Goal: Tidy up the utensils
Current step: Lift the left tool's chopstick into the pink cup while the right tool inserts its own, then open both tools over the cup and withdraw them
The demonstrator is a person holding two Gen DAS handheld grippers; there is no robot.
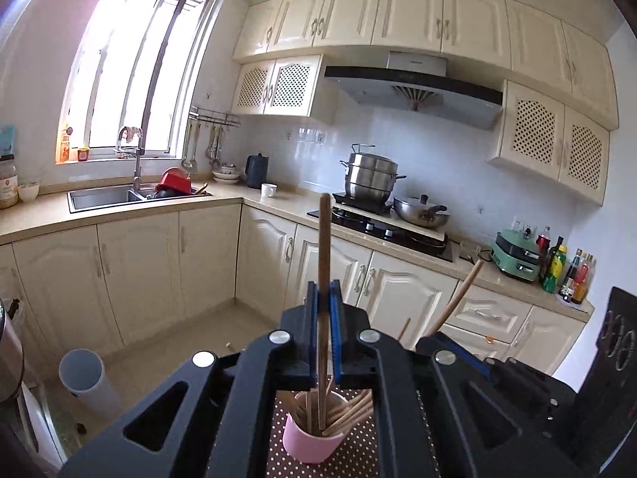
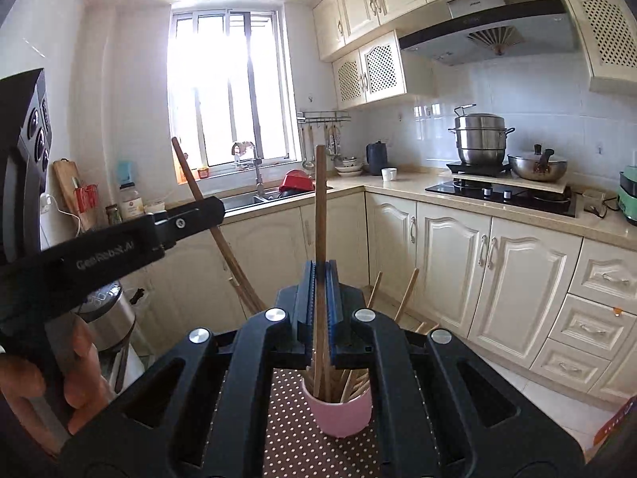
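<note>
A pink cup (image 1: pixel 312 440) (image 2: pixel 338 412) holding several wooden chopsticks stands on a brown polka-dot mat (image 1: pixel 358 456) (image 2: pixel 294 438). My left gripper (image 1: pixel 323 292) is shut on one upright chopstick (image 1: pixel 324 239), whose lower end reaches into the cup's mouth. My right gripper (image 2: pixel 320 275) is shut on another upright chopstick (image 2: pixel 320 207), which also ends in the cup. In the left wrist view the right gripper (image 1: pixel 432 338) shows at the right with its slanted chopstick (image 1: pixel 462 292). In the right wrist view the left gripper (image 2: pixel 213 209) crosses from the left with its own chopstick (image 2: pixel 191 177).
A person's hand (image 2: pixel 79 378) holds the left gripper's handle. A white cylindrical bin (image 1: pixel 89 382) stands on the floor at left. A steel appliance (image 2: pixel 113 318) sits left of the mat. Beyond are cream cabinets, a sink (image 1: pixel 103 197) and a hob with pots (image 1: pixel 372 183).
</note>
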